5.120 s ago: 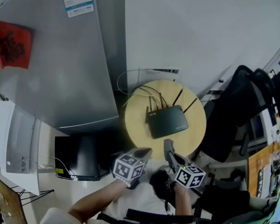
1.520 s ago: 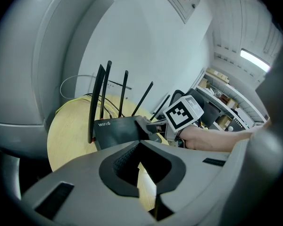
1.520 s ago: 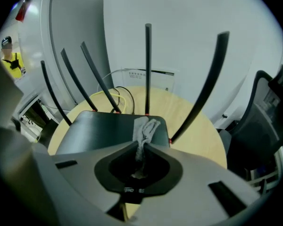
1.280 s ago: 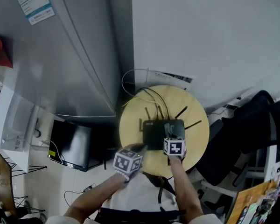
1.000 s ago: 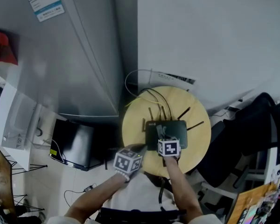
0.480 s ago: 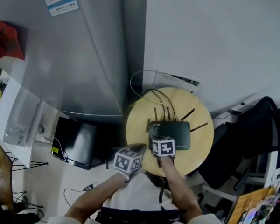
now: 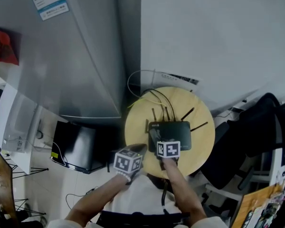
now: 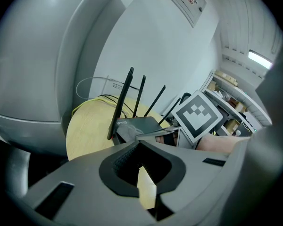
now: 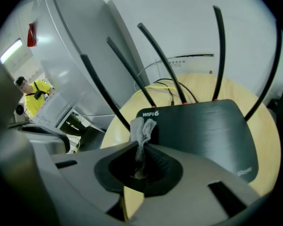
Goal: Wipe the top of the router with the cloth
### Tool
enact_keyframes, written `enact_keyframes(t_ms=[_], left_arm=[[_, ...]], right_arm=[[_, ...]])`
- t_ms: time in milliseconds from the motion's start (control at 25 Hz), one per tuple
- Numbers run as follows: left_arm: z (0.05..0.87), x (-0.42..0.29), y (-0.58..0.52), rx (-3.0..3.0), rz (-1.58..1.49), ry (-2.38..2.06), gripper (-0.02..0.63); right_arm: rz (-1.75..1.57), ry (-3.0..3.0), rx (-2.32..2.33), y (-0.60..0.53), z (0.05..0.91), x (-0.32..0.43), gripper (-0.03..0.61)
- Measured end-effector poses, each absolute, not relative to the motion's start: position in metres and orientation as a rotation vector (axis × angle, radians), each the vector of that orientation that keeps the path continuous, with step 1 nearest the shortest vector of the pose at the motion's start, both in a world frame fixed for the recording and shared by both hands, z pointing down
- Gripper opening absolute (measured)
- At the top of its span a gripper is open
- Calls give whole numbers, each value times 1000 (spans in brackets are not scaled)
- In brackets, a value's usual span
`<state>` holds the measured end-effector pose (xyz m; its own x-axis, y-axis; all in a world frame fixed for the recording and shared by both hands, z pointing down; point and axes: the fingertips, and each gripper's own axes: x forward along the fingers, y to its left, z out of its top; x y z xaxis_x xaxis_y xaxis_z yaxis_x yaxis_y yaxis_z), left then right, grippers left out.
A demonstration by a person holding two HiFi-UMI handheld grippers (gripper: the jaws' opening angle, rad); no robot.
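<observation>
A black router [image 7: 173, 133] with several upright antennas lies on a small round wooden table [image 7: 199, 144]. My right gripper [image 7: 156, 137] reaches over the router's near-left corner, shut on a small grey cloth [image 9: 142, 128]. The cloth's free end rests on the router's [image 9: 203, 131] top beside its white print. My left gripper [image 7: 138, 149] hangs at the table's front-left edge, shut with nothing in it. In the left gripper view the router [image 8: 140, 124], the cloth [image 8: 126, 133] and the right gripper's marker cube [image 8: 198, 117] lie ahead.
A grey refrigerator [image 7: 61, 56] stands close at the table's left. Cables [image 7: 142, 87] loop off the table's back edge toward the white wall. A black chair [image 7: 256, 127] is at the right, and a dark box [image 7: 78, 148] sits on the floor at the left.
Five seconds ago both grippers hung before the table. Over the last second the right gripper slid the cloth leftward over the router, then slightly back right. The left gripper stayed put.
</observation>
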<state>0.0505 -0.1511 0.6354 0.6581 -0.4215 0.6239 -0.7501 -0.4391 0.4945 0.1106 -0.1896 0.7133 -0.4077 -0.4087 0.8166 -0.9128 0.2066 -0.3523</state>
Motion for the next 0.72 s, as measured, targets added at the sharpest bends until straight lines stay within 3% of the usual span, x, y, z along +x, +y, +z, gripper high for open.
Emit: enact_keyframes(t_ms=[720], left_arm=[[639,111,-148,2137,567,-767,-2]], right_arm=[[1123,-1731,1477,-179,720,260,36]])
